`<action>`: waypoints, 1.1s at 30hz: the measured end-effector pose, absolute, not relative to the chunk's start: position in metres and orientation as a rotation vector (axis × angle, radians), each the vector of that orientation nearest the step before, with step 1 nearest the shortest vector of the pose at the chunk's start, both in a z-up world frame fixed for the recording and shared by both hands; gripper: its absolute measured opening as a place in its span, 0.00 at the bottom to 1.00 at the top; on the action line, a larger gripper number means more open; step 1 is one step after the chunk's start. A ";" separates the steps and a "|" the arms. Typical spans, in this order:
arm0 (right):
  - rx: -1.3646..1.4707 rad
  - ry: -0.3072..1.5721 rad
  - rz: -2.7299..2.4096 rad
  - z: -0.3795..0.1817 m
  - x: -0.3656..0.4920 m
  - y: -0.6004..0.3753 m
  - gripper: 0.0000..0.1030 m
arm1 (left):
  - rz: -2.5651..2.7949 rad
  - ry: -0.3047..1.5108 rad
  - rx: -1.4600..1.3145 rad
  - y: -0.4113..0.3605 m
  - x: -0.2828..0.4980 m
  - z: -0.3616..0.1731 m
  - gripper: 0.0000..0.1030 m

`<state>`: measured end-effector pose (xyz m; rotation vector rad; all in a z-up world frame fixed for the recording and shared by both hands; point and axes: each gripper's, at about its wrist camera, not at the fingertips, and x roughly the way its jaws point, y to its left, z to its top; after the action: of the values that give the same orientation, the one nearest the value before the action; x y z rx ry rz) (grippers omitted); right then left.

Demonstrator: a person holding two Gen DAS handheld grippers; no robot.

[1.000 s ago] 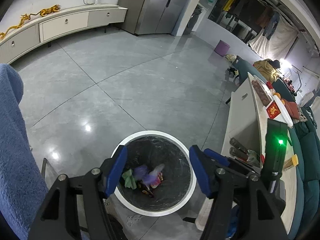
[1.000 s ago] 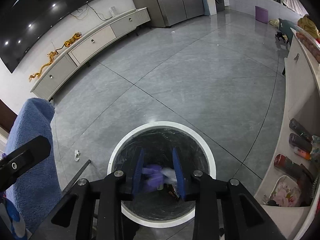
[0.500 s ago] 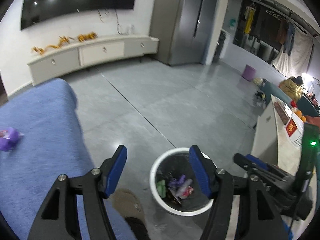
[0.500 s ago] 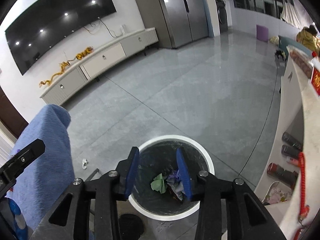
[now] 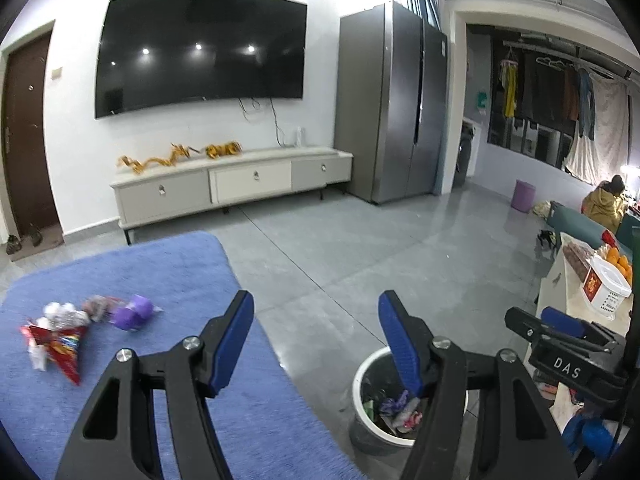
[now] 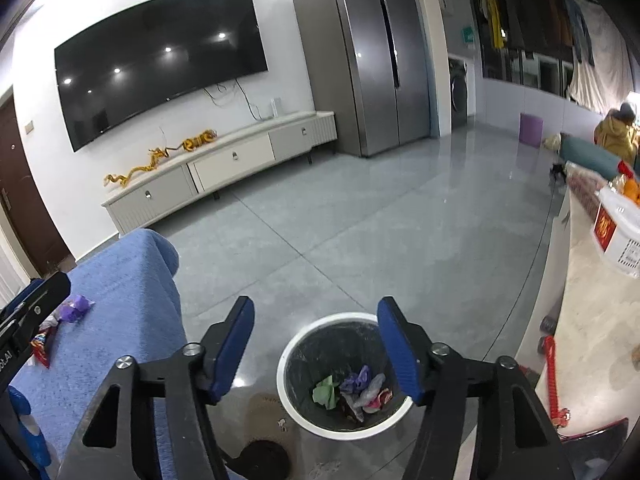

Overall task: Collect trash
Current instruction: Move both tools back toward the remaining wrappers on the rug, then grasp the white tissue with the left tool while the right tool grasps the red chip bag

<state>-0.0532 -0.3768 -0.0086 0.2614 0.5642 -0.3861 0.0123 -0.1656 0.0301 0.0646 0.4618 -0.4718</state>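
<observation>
We hold both grippers raised over the room, each with its blue pads spread wide and nothing between them. The right gripper [image 6: 316, 344] has just been opening its jaws; its fingers frame the white-rimmed trash bin [image 6: 298, 340] on the grey floor below, well apart from it, with the bin's mouth showing in the gap and under the right pad. Inside the bin lie crumpled scraps [image 6: 352, 390]: a green one, a purple one and some pink and white bits.

The left gripper [image 5: 316, 340] points further left, so the bin [image 5: 360, 384] sits low behind its right finger, partly hidden by it. The trash not yet collected lies on the blue cloth [image 5: 160, 264] to the left of the left finger, well clear of the pads: a red snack wrapper [image 5: 60, 346], a purple wrapper [image 5: 132, 312], and a silvery crumpled piece [image 5: 60, 312] between them. That patch is blurred, so we cannot say exactly how many pieces there are. The right gripper's tip shows at the far right of this view.
</observation>
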 end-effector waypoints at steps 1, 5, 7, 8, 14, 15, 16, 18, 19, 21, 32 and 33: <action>0.256 0.557 -0.384 -0.006 -0.054 -0.372 0.66 | -0.465 0.452 0.062 -0.161 0.009 0.033 0.61; 0.228 0.525 -0.381 0.007 -0.061 -0.354 0.77 | -0.438 0.408 0.036 -0.138 -0.004 0.045 0.63; 0.216 0.509 -0.383 0.014 -0.064 -0.345 0.83 | -0.427 0.393 0.026 -0.127 -0.008 0.050 0.63; 0.208 0.501 -0.385 0.017 -0.065 -0.340 0.86 | -0.423 0.388 0.025 -0.122 -0.010 0.052 0.63; 0.164 0.443 -0.391 0.038 -0.075 -0.312 1.00 | -0.397 0.374 0.017 -0.092 -0.021 0.063 0.63; 0.159 0.433 -0.390 0.041 -0.077 -0.309 1.00 | -0.396 0.374 0.017 -0.087 -0.023 0.064 0.64; 0.155 0.419 -0.386 0.046 -0.079 -0.303 1.00 | -0.393 0.370 0.016 -0.083 -0.024 0.066 0.64; 0.148 0.399 -0.378 0.052 -0.081 -0.293 1.00 | -0.384 0.360 0.014 -0.071 -0.027 0.067 0.64; 0.143 0.392 -0.376 0.055 -0.081 -0.288 1.00 | -0.382 0.358 0.014 -0.066 -0.028 0.068 0.64; 0.137 0.369 -0.361 0.062 -0.083 -0.281 1.00 | -0.378 0.357 0.011 -0.056 -0.029 0.069 0.64; 0.128 0.329 -0.209 0.077 -0.058 -0.234 1.00 | -0.254 0.397 -0.058 0.039 -0.005 0.047 0.74; 0.123 0.338 -0.198 0.075 -0.053 -0.229 1.00 | -0.242 0.406 -0.065 0.049 -0.001 0.043 0.74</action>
<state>-0.0527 -0.2290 0.0754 0.1233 0.3378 -0.1975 -0.0011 0.0493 0.0428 -0.0652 0.4062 -0.2424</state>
